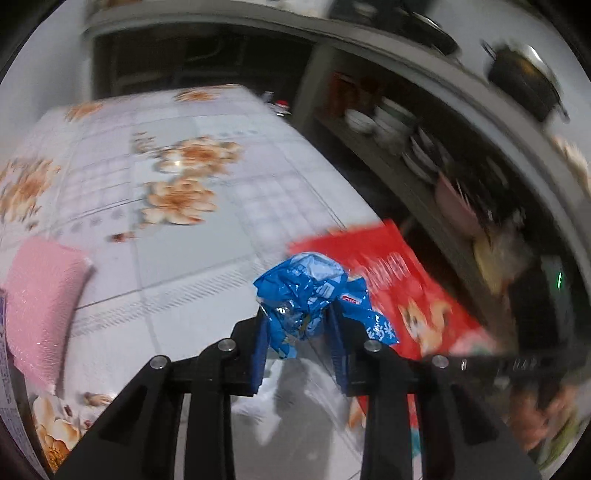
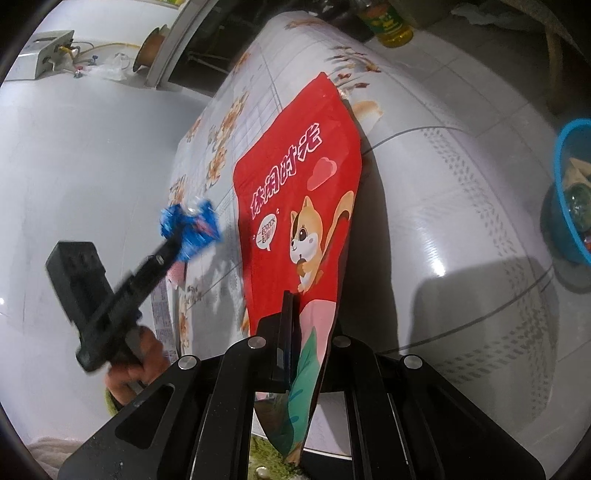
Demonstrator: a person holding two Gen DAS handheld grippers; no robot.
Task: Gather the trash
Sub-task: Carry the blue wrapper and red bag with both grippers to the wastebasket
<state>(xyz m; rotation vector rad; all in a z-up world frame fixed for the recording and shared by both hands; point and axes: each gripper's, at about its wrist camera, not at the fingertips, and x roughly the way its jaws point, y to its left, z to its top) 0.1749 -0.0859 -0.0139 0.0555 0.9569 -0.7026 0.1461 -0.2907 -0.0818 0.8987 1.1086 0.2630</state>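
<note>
While the left gripper (image 1: 295,314) pinches a crumpled blue wrapper (image 1: 308,295) between its blue-lined fingers (image 1: 258,347), the right gripper (image 2: 290,325) is clamped tight on the near edge of a big red snack bag (image 2: 295,177). That bag, printed with a cartoon squirrel and white lettering, stands up on edge above the table (image 2: 461,192), stretching away from the right gripper toward the far side. From the right wrist view, the left gripper (image 2: 184,236) reaches in from the near left, gripped by a hand (image 2: 136,362), and carries the blue wrapper (image 2: 190,227) in the air just left of the red bag, apart from it. From the left wrist view, the red bag (image 1: 391,273) lies just beyond and to the right of the wrapper. A floral plastic cloth (image 1: 177,177) covers the table. At the near left of that view rests a pink packet (image 1: 40,302). On the far right, open shelves hold stacked bowls (image 1: 373,118), and a dark pot (image 1: 524,81) sits on the counter above them. In the right wrist view a blue bowl (image 2: 561,192) sits at the table's right edge, and a yellow bottle (image 2: 388,20) stands at the far end.
</note>
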